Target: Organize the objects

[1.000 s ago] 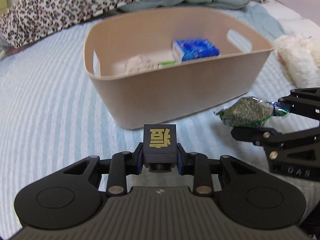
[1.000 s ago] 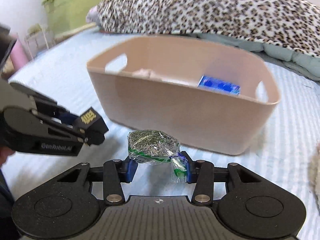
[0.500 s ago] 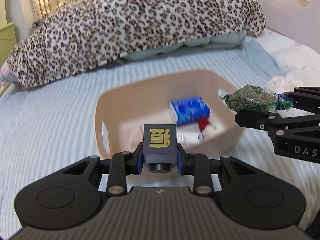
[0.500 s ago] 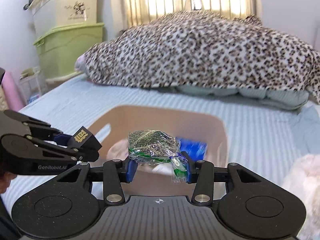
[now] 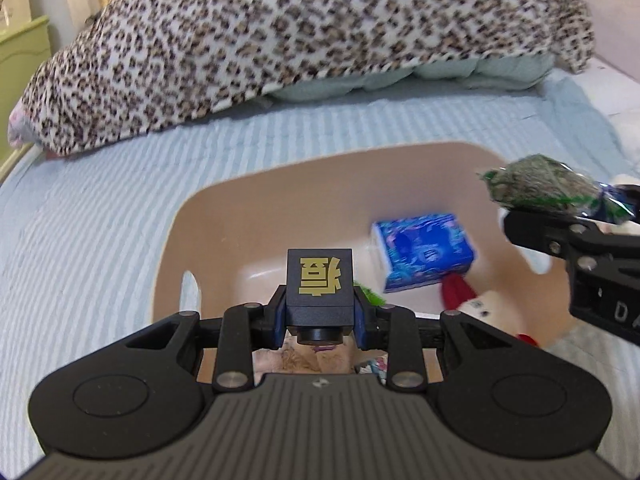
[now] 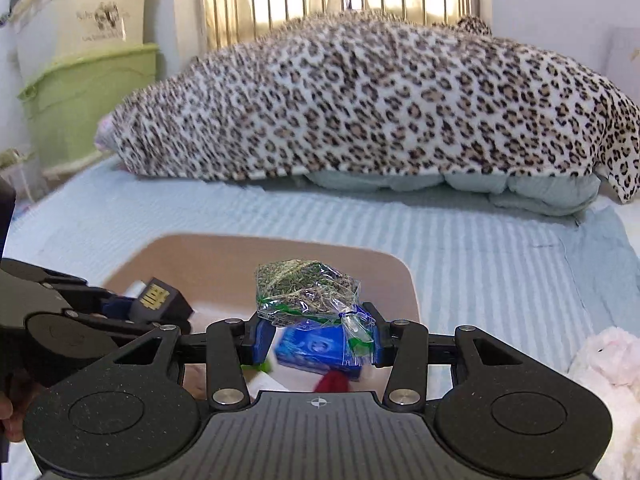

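Observation:
My left gripper [image 5: 320,316] is shut on a small dark box with a gold character [image 5: 320,280] and holds it above the beige bin [image 5: 248,200]. My right gripper [image 6: 316,336] is shut on a clear bag of dried green herbs [image 6: 306,292], also over the bin [image 6: 200,256]; the bag shows at the right of the left wrist view [image 5: 536,178]. In the bin lie a blue packet [image 5: 424,256], a red and white toy [image 5: 476,304] and something green, partly hidden by the grippers.
The bin stands on a light blue striped bedspread [image 5: 100,220]. A leopard-print blanket [image 6: 380,100] lies across the far end. A fluffy pink-white item [image 6: 608,364] lies right of the bin. Green and cream storage boxes [image 6: 80,92] stand at the far left.
Both grippers have risen from beside the bin and moved forward over its opening, each still holding its object. The bin's inside is now seen from above.

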Demonstrator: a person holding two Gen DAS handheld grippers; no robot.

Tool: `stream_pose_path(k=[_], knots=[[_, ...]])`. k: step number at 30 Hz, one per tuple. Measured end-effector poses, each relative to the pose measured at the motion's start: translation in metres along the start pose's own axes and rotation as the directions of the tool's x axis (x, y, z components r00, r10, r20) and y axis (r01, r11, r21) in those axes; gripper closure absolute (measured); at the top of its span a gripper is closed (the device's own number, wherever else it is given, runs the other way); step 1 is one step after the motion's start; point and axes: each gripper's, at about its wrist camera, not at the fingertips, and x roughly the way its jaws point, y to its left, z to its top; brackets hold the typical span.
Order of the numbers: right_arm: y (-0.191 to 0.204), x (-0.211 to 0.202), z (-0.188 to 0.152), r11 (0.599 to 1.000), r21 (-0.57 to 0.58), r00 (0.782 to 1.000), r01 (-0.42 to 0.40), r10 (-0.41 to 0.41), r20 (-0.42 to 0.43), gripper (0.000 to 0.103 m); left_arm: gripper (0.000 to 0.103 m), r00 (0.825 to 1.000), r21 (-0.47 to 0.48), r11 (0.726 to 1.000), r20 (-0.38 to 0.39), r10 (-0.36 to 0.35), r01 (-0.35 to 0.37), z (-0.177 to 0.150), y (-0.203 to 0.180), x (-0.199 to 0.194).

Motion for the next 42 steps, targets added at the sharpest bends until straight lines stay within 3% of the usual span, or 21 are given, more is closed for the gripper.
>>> stream_pose_path(k=[5,9,11,12,14,15,16,19,22,30,42], knots=[[0.003,0.033,-0.01,0.998,-0.05,0.996,0.025,-0.03,-0.084,0.061,0.07,0.996,-0.049,0.999,-0.084,0.012,-0.016,-0.004,0.006,0.031],[0.004,0.049,-0.016,0.998,-0.066,0.988,0.019,-0.029,-0.155,0.059,0.07,0.995,-0.049,0.999,-0.094,0.013,-0.018,-0.009,0.007,0.038],[0.005,0.05,-0.02,0.997,-0.068,0.986,0.019,-0.03,-0.166,0.055,0.07,0.996,-0.044,0.999,-0.091,0.001,-0.005,-0.009,0.006,0.035],[0.005,0.052,-0.02,0.997,-0.071,0.984,0.025,-0.037,-0.173,0.048,0.068,0.996,-0.045,0.999,-0.09,-0.003,-0.001,-0.009,0.006,0.033],[0.005,0.049,-0.021,0.998,-0.061,0.984,0.034,-0.045,-0.174,0.043,0.051,0.996,-0.052,0.999,-0.089,-0.002,-0.003,-0.009,0.006,0.027],[0.005,0.046,-0.02,0.998,-0.05,0.985,0.031,-0.039,-0.169,0.039,0.034,0.997,-0.057,0.998,-0.082,0.004,-0.009,-0.009,0.007,0.024],[0.005,0.043,-0.02,0.999,-0.041,0.986,0.031,-0.037,-0.164,0.033,0.028,0.998,-0.064,0.998,-0.068,0.011,-0.015,-0.009,0.007,0.019],[0.007,0.03,-0.017,0.999,-0.041,0.991,0.036,-0.041,-0.13,0.013,0.028,0.998,-0.078,0.997,-0.064,0.02,-0.025,-0.01,0.011,0.007],[0.01,0.013,-0.016,0.997,-0.059,0.993,0.052,-0.058,-0.105,0.004,0.028,0.998,-0.095,0.995,-0.059,0.025,-0.031,-0.012,0.016,-0.005],[0.018,-0.04,-0.021,0.997,-0.06,0.998,0.047,-0.05,-0.05,0.003,0.028,0.998,-0.104,0.993,-0.01,0.058,-0.059,-0.026,0.02,-0.05],[0.027,-0.102,-0.04,0.999,-0.005,0.998,0.04,-0.04,-0.052,0.001,0.028,0.998,-0.12,0.991,0.013,0.065,-0.063,-0.063,0.011,-0.111]])
